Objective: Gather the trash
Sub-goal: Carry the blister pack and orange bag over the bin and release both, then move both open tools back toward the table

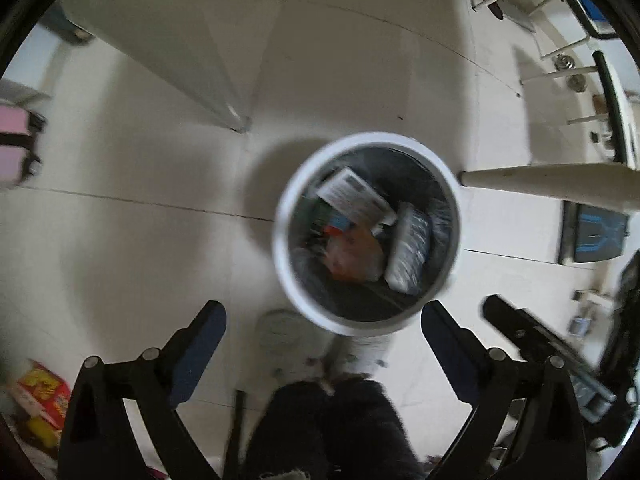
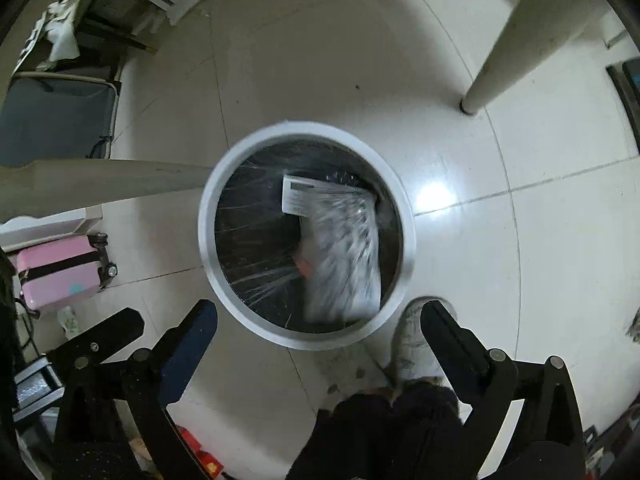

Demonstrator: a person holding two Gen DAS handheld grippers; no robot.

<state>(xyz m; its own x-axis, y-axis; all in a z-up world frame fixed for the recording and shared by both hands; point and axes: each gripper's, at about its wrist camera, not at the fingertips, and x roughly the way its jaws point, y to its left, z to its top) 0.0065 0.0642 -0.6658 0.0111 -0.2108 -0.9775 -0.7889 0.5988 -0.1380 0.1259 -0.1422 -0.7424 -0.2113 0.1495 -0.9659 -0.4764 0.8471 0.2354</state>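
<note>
**Both grippers wide open above the bin**

Left gripper [image 1: 324, 320] hangs at the bottom of its frame, jaws spread wide, nothing between them. Right gripper [image 2: 320, 318] matches it, wide open and empty. The white-rimmed trash bin [image 1: 362, 140] sits centre-right in the left view, centre in the right, black-lined, holding a silvery wrapper [image 2: 344, 256], a printed paper [image 1: 352, 196] and blurred orange scraps. A pink suitcase [image 2: 60, 272] stands at middle left.

I see one white trash bin [image 2: 208, 236] ahead of my two grippers, left [image 1: 324, 328] and right [image 2: 320, 324], one pink suitcase [image 2: 60, 272] to my left, and two table legs [image 2: 516, 36].
</note>
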